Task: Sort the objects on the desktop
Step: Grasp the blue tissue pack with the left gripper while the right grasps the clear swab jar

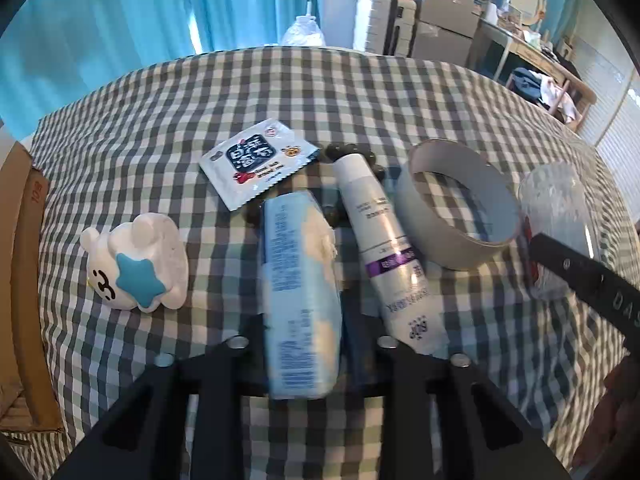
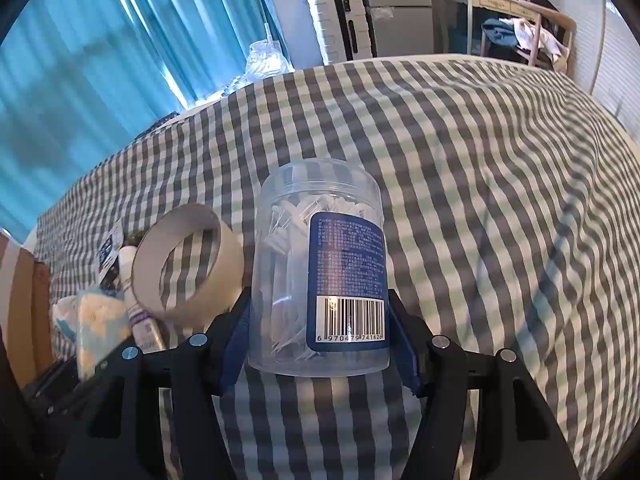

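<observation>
In the left wrist view my left gripper [image 1: 304, 340] is shut on a blue-and-white tissue pack [image 1: 300, 292]. Beside it lie a white tube with a purple band [image 1: 390, 256], a white sachet [image 1: 258, 160], dark beads [image 1: 348, 150], a tape roll [image 1: 460, 204] and a white bear figure with a blue star [image 1: 138, 264]. In the right wrist view my right gripper [image 2: 320, 340] is shut on a clear plastic jar with a blue label [image 2: 320, 272], held over the checked cloth [image 2: 480, 200]. The jar also shows in the left view [image 1: 560, 216].
A cardboard box [image 1: 24, 280] stands at the left table edge. The tape roll [image 2: 186, 264], tube [image 2: 140, 312] and tissue pack [image 2: 100, 324] lie left of the jar. A suitcase [image 2: 344, 28], cabinets and blue curtains stand behind the table.
</observation>
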The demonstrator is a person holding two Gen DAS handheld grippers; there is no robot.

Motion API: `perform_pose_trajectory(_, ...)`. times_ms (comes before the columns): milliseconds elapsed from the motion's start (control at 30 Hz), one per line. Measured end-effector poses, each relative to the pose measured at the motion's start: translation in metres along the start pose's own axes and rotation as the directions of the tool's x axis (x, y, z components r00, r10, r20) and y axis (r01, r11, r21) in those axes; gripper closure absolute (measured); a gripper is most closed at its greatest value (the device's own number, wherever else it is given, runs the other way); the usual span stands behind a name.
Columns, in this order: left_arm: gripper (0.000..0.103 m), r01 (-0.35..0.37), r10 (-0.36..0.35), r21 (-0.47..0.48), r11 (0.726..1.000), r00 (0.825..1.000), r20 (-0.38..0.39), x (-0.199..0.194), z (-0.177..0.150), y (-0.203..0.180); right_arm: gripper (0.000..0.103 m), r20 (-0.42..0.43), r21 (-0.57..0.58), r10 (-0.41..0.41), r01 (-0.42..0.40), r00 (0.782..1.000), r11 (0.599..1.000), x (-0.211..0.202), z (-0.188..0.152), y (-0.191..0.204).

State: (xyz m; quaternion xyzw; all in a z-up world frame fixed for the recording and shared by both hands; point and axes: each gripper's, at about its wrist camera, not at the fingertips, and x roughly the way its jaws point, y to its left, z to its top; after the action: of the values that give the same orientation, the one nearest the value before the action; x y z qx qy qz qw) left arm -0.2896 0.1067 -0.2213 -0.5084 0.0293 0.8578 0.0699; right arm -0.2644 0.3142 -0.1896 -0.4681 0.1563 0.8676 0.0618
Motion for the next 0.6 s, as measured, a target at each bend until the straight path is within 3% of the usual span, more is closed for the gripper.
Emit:
perform_pose_trajectory(333,0.082,0.008,-0.007,-0.033,0.999,1.000,0.027,-0.043,-0.009,0.016,0.042,-0.029,0.002,0.031,-0.031,0.999,1.000,-0.048,-0.038,-0.001)
perform_pose_trajectory(600,0.082,0.024,-0.020,-0.048,0.999,0.997,0.077,-0.110,-0.022,0.021,0.042,-0.031,-0.047,0.035,-0.036,0.999,0.998,-0.100,-0.067,0.017)
